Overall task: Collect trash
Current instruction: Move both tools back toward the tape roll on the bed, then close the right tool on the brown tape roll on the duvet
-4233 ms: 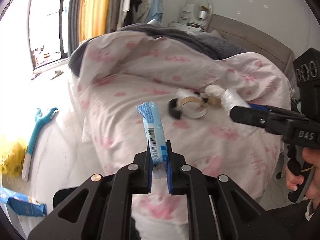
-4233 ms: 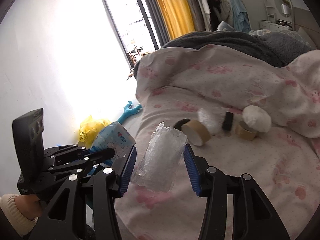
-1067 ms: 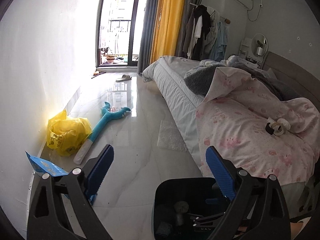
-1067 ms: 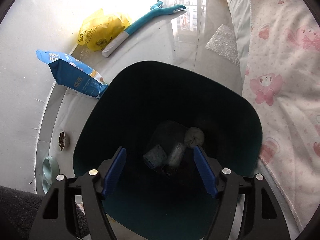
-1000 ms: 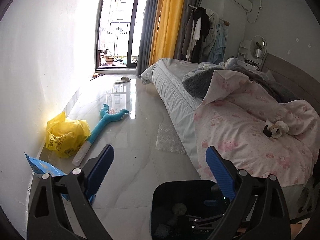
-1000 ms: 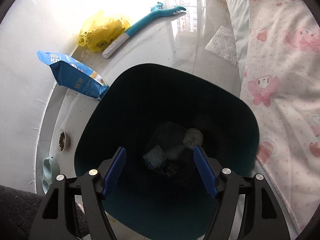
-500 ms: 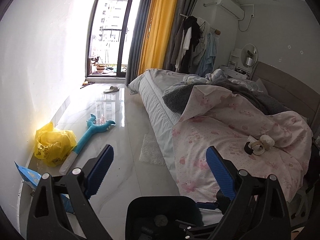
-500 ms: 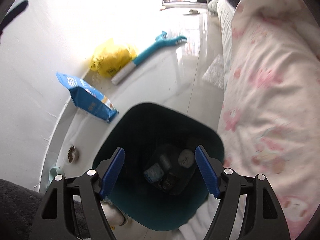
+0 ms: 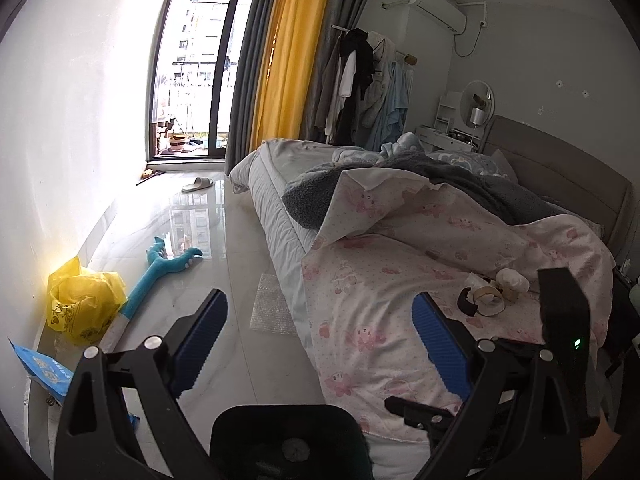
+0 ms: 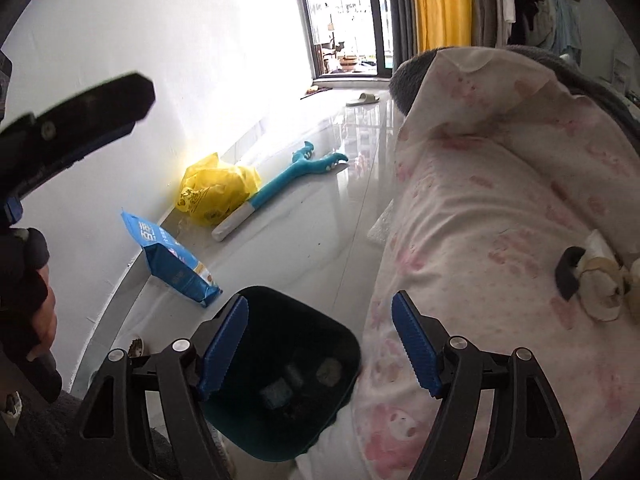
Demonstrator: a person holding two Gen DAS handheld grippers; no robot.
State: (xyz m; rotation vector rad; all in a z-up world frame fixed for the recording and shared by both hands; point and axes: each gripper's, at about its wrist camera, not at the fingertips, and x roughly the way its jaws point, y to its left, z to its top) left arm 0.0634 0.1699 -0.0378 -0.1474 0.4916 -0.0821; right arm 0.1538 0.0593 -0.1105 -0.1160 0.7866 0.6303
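Both grippers empty over bin
Left gripper (image 9: 320, 330) and right gripper (image 10: 320, 336) gape wide (nothing between pads); bin (image 10: 312, 316) holds scraps, more trash (image 10: 596, 280) on quilt (image 10: 480, 200).

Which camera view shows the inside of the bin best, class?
The right wrist view: it looks down into the bin, showing dropped trash at the bottom. The left wrist view catches only the bin's far rim and one item inside, low in the frame.

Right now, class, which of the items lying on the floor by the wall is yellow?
The crumpled plastic bag against the wall. The packet beside it and the long-handled toy are both blue.
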